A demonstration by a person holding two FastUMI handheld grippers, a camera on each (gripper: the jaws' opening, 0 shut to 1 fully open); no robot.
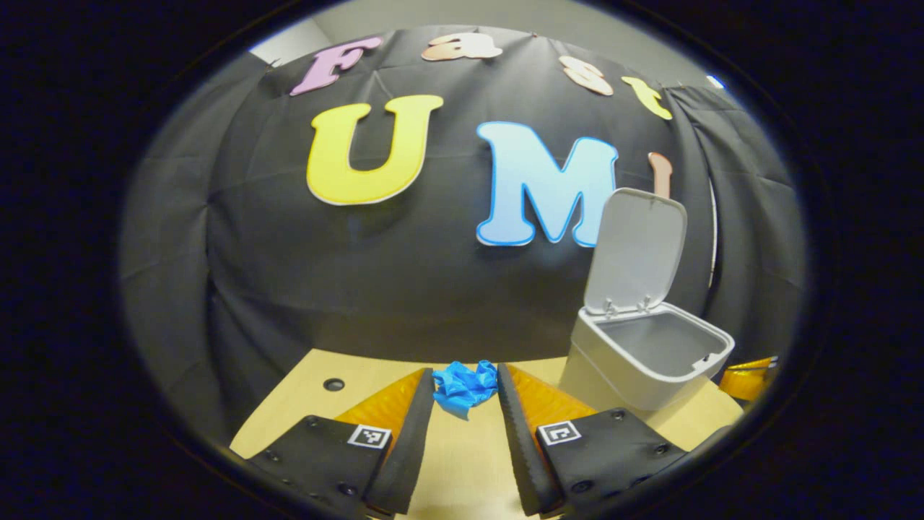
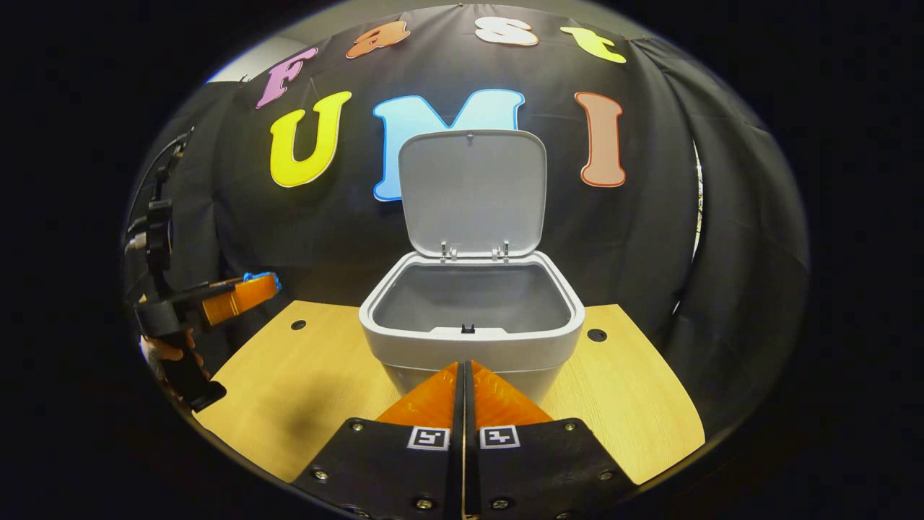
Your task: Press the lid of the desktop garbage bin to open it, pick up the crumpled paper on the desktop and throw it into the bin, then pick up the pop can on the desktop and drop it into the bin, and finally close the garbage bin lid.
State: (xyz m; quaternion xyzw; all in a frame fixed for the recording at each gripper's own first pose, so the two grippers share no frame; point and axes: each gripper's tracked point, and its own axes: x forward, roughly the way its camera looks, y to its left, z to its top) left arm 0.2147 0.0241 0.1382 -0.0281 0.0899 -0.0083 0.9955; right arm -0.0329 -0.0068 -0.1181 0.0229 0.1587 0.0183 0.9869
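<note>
A crumpled blue paper is pinched between my left gripper's fingertips, held above the wooden table to the left of the bin. The grey desktop bin stands at the right with its lid upright and its inside bare. In the right gripper view the same bin is straight ahead, lid raised against the wall. My right gripper is shut with nothing in it, its tips just before the bin's front wall. The left gripper, held by a hand, hovers at the far left with blue paper at its tip.
The light wooden table has small round holes on either side of the bin. Black cloth closes the back and sides. An orange part of the right gripper shows past the bin at the right edge.
</note>
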